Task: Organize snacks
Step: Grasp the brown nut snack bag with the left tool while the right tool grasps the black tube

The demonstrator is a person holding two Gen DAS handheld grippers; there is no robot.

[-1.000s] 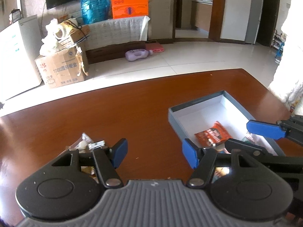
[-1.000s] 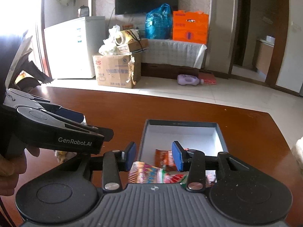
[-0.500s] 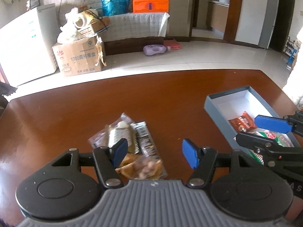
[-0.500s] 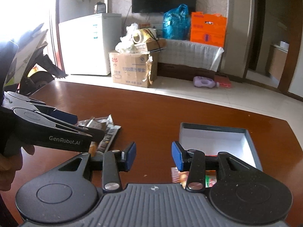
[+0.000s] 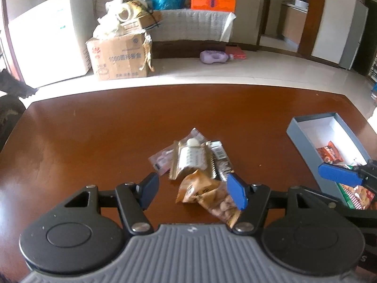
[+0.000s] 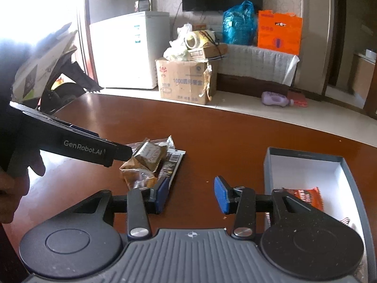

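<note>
Here we see the snack pile (image 5: 195, 162) loose on the brown table (image 5: 94, 129), the left gripper (image 5: 190, 189) hanging released just above it. Rightward, our right gripper (image 6: 192, 194) is opening, nothing between its jaws. Beside it the grey box (image 6: 267, 162) holds a red packet (image 6: 306, 193).

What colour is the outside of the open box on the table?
Grey-blue outside, white inside: the open rectangular cardboard box shows it best in the left wrist view.
</note>
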